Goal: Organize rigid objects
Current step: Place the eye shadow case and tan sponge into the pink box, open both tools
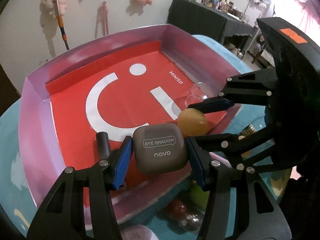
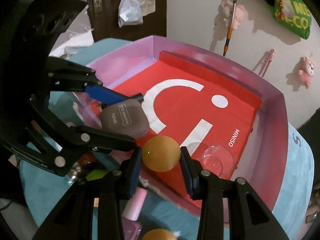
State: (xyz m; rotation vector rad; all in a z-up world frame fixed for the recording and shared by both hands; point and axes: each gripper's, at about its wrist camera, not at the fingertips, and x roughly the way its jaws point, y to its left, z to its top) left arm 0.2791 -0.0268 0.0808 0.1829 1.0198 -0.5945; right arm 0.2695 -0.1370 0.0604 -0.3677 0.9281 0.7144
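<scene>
I am worrying most about the two loads knocking together: the left gripper (image 1: 158, 156) and the right gripper (image 2: 161, 156) are working close side by side over the near edge of the box (image 1: 38, 120), and the ball (image 2: 160, 153) is sitting just beside the case (image 1: 160, 149). A nudge from either finger could roll the ball out of its pinch, since a smooth round thing is giving the pads little to bite on. If it drops, I judge it may run across the red liner (image 1: 72, 116) toward the clear dome (image 2: 215, 158) lying just past the right gripper's right finger, or bounce back over the low near wall onto the clutter below. The case is looking safer, being flat-sided, but it is tilting in the grip and hanging right over that wall, so letting go too soon may send it outside.

The left gripper is standing moderately spread, pinching the grey case between both blue pads, above the box's near rim. A dark tube (image 1: 102, 143) is lying in the box just beyond its left finger. The right gripper is somewhat narrower, squeezing the yellow ball at both sides, low over the liner's near part.
</scene>
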